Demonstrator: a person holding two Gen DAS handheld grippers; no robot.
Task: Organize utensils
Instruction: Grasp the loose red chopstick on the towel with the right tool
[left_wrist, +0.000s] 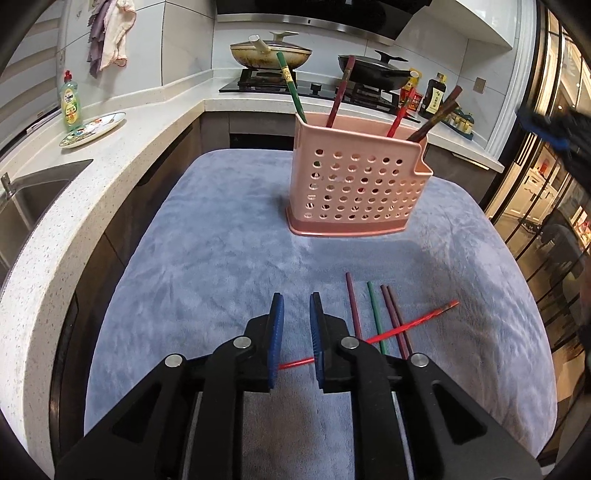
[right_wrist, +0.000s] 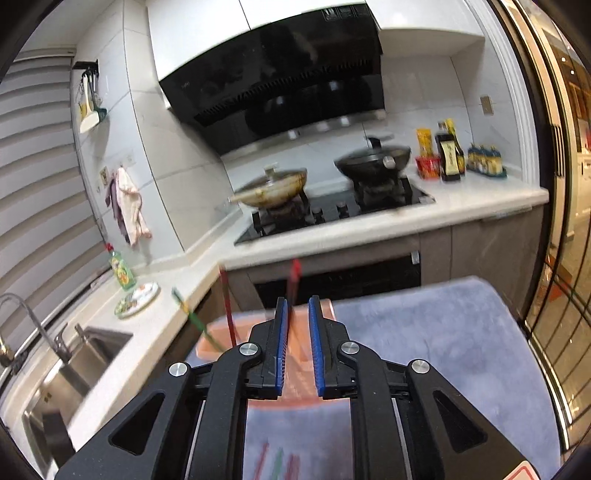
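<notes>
A pink perforated holder (left_wrist: 354, 184) stands on the blue-grey cloth (left_wrist: 221, 258) with a green, a dark red, a red and a brown chopstick upright in it. Nearer, several loose chopsticks (left_wrist: 375, 317) lie side by side, and a red chopstick (left_wrist: 417, 321) lies across them. Its thin end shows in the gap of my left gripper (left_wrist: 297, 299), whose pads stand apart, open. My right gripper (right_wrist: 297, 301) hovers over the holder (right_wrist: 245, 326), open. A red chopstick (right_wrist: 294, 280) rises in the gap close to its left pad, not pressed. The right gripper (left_wrist: 554, 125) is a blur at the left view's right edge.
A white L-shaped counter wraps the left and back, with a sink (left_wrist: 29, 199), a dish-soap bottle (left_wrist: 70, 103) and a patterned plate (left_wrist: 92, 129). Two pans sit on the stove (left_wrist: 314, 88), with sauce bottles (left_wrist: 436, 96) to their right. Glass doors (left_wrist: 535, 206) run along the right.
</notes>
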